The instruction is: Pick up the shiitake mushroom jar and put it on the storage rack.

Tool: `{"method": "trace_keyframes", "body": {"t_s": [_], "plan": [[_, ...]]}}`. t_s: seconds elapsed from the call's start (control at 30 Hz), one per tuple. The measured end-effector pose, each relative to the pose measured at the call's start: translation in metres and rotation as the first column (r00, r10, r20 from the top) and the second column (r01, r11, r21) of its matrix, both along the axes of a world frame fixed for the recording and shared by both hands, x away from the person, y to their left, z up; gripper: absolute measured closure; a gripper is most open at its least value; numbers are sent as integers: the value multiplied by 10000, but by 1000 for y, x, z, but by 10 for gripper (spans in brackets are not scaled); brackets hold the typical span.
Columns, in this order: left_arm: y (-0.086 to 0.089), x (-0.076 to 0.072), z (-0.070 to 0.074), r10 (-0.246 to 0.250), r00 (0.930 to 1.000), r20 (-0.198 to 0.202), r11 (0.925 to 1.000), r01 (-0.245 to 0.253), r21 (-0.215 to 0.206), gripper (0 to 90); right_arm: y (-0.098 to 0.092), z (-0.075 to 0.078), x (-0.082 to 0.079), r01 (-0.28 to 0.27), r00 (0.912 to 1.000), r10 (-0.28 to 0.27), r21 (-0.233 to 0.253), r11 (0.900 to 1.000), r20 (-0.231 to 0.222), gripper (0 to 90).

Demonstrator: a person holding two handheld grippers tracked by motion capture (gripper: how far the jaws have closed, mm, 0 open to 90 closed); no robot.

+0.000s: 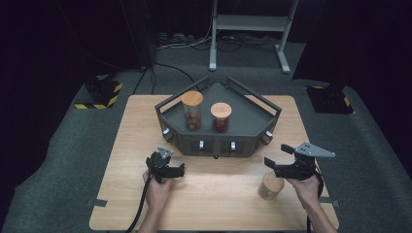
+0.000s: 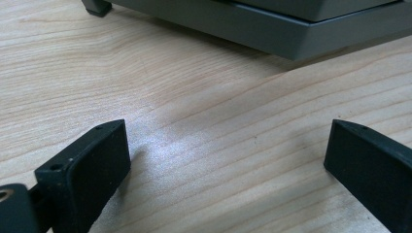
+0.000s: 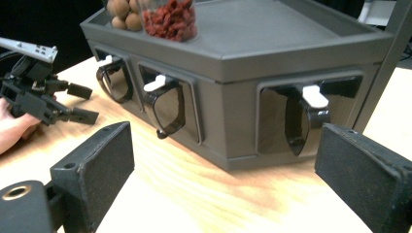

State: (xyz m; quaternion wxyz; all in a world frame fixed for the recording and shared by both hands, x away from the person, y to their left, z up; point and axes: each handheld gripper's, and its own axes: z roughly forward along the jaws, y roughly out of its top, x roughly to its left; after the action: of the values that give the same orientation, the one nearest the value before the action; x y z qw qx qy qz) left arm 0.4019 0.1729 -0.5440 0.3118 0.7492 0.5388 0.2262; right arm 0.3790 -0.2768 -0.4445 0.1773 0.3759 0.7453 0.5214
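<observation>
Right gripper (image 1: 278, 156) fingers (image 3: 94, 162) wide apart, empty, aimed at grey rack (image 1: 252, 116) front. Loose wood-lidded jar (image 1: 271, 186) upright on tabletop (image 1: 204, 194), just below right hand, well apart from left gripper (image 1: 177, 170), also open and empty. Two jars (image 1: 192, 109) stand on rack; nothing blocks reach.

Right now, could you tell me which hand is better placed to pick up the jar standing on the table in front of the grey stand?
The right. The right tool hangs open just above and behind the wooden-lidded jar, which stands by the right hand. The left tool, also open, is across the table.
</observation>
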Motion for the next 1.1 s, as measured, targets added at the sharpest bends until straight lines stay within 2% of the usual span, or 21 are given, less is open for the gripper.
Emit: {"method": "trace_keyframes", "body": {"t_s": [1.1], "plan": [[0,0,0,16,10000,2,10000,-16,0,26,-6,-36,-27,-219,9986,246,561,9982,-477,65]]}}
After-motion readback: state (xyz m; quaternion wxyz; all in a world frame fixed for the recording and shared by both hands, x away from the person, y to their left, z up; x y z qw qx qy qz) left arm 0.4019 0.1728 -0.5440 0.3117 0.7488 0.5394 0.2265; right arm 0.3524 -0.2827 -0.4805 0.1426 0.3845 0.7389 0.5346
